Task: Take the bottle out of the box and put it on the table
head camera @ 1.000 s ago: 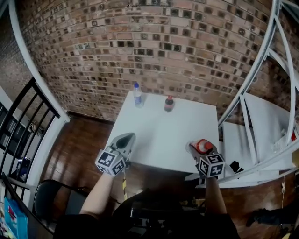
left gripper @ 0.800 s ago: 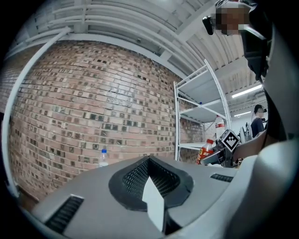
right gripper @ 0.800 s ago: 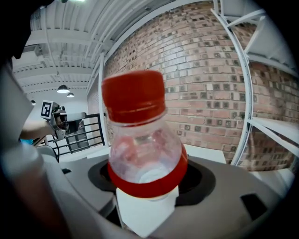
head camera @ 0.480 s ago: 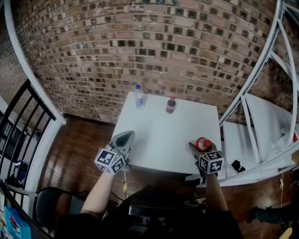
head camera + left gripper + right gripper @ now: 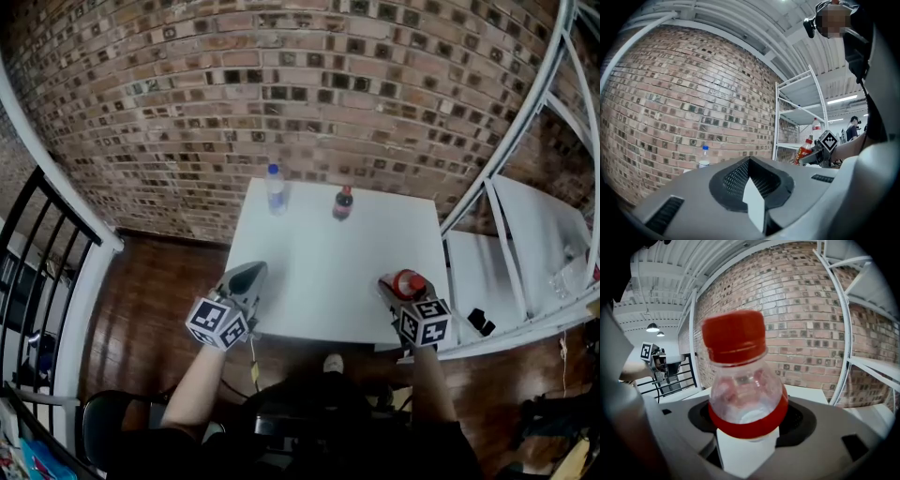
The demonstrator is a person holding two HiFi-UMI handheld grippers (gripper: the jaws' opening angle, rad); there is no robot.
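Head view, with both gripper views. I read the right tool (image 5: 401, 287) as clamped on a clear plastic red-capped bottle (image 5: 409, 282) holding red liquid. The right gripper view shows its body (image 5: 743, 394) seated between the jaws, standing upright with its cap upward. The left tool (image 5: 246, 278) is closed and carries nothing, and its own view shows the jaws together.

Location of the task's thing: the red-capped bottle hangs in the grip above the square white desk (image 5: 319, 272), at about 4 o'clock of its top, close to the near right corner. No box appears in any view. I judge the bottle already lifted out and not yet set down.

Change over the last second: both tools have crept slightly toward the desk and a little lower, while the grip is unaltered. The left tool sits at the 8 o'clock edge. I take this as the approach to placing, with lowering and release remaining.

Along the far edge stand a clear blue-capped bottle (image 5: 275, 187) at 11 o'clock and a dark red-capped small bottle (image 5: 343, 202) at 12 o'clock, both well apart from the placing corner. A white metal shelf (image 5: 525, 244) stands just beside the desk at 3 o'clock.
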